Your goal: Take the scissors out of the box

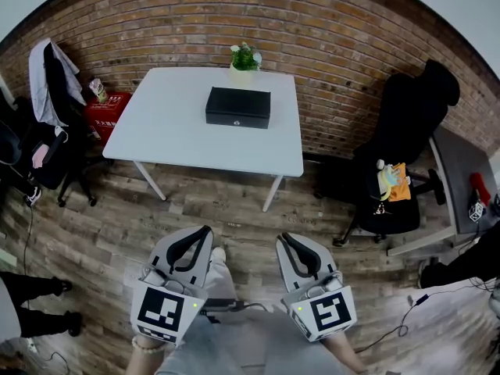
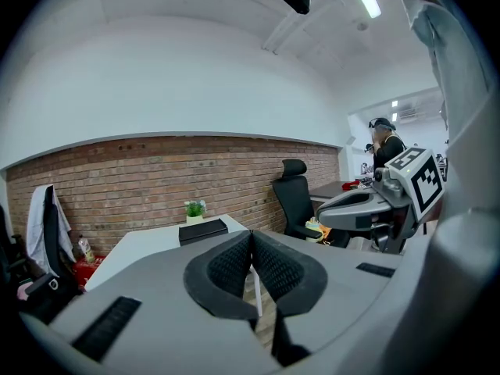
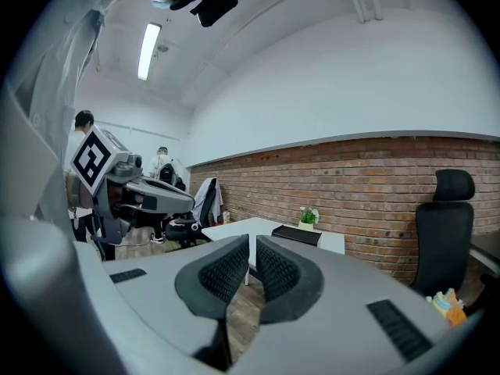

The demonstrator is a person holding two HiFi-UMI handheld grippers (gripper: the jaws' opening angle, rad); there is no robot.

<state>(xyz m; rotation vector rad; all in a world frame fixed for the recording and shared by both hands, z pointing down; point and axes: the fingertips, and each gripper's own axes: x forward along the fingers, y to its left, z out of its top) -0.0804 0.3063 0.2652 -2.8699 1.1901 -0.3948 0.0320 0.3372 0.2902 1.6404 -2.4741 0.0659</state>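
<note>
I find left gripper point(image 1: 205, 231) and right gripper point(image 1: 283, 239) closed, empty; the box point(image 1: 238, 106) lies crosswise well ahead, centred between them.

1. The wooden floor point(image 1: 234, 209) lies open from the near side up to the white table point(image 1: 172, 131).
2. The table's near and left parts are bare. A black box point(image 1: 238, 106) sits toward the far side, with a potted plant point(image 1: 245, 57) just behind it at the far edge.
3. A brick wall point(image 1: 328, 45) closes off the far side.
4. A red box point(image 1: 105, 114) and a clothes-draped chair point(image 1: 51, 92) crowd the table's left. A black office chair point(image 1: 398, 147) and a grey desk point(image 1: 461, 170) crowd its right.
</note>
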